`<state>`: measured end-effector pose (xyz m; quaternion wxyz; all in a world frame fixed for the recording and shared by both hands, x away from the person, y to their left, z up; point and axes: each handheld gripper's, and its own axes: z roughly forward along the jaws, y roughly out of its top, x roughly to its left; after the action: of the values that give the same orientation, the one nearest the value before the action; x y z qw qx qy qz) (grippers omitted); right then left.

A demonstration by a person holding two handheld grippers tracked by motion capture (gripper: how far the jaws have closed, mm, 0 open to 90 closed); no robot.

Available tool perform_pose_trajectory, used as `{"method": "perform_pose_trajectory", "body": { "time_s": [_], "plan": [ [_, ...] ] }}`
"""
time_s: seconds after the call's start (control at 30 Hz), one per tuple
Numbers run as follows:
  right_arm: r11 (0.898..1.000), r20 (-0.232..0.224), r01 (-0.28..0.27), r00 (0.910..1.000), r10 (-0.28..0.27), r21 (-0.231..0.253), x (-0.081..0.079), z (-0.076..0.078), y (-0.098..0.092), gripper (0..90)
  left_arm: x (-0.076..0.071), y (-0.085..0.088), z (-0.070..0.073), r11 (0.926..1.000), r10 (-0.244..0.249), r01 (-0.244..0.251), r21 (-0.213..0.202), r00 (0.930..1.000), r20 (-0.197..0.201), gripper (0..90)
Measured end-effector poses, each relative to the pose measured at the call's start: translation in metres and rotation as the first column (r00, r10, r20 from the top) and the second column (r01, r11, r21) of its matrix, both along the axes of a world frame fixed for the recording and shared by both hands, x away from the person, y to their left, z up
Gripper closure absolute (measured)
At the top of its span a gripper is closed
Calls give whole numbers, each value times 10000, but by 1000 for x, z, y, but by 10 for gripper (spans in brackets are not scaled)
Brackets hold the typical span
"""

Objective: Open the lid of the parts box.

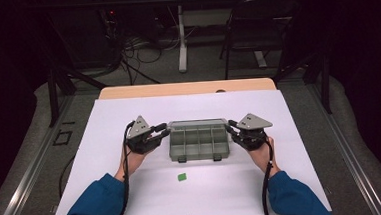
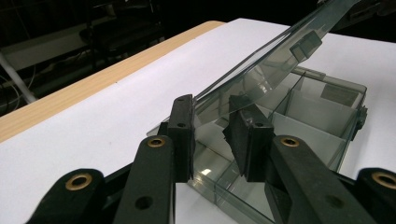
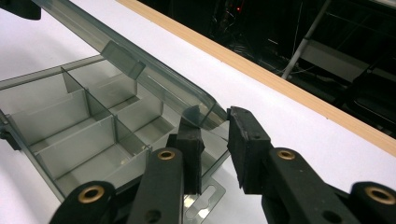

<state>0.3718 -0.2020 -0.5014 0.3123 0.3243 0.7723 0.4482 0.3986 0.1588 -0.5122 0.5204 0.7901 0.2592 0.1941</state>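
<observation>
At the near edge of the bench [image 1: 134, 206], which is covered by a white sheet, two forearms in blue sleeves [image 1: 97, 206] reach in, and a small green square [image 1: 182, 177] lies on the sheet between them. Just beyond it, at the middle of the sheet, sits the clear grey compartment box [image 1: 198, 142], its long axis running across the bench from one gripper to the other and its two latches facing the person. The left gripper [image 1: 164, 131] meets the box at its left end and the right gripper [image 1: 231, 128] at its right end. In the gripper views the lid [image 2: 261, 74] is tilted up off the divided tray, and each gripper has its jaws narrowed around an end corner of the lid; whether the pads press on it cannot be told. Beyond the sheet a strip of bare wood shows at the bench's far edge. Farther off, the dark room holds a chair [image 1: 254, 28], tangled cables [image 1: 140, 50] on the floor and a white desk leg [image 1: 181, 38].
</observation>
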Motion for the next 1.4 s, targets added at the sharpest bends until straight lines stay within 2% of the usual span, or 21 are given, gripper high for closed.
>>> {"method": "perform_pose_trajectory", "body": {
  "time_s": [0.37,0.67,1.4],
  "plan": [
    [10000,-194,76,9998,-76,-17,6,6,1,757,7,1,5,9999,-69,66,-122,9996,-279,721],
    [9999,-305,101,9995,-98,90,13,10,1,762,12,1,7,9999,22,-26,-145,9997,-250,742],
    [9987,-547,305,9981,-282,402,28,18,0,786,27,0,14,9990,305,-320,-320,9985,-462,778]
  ]
}}
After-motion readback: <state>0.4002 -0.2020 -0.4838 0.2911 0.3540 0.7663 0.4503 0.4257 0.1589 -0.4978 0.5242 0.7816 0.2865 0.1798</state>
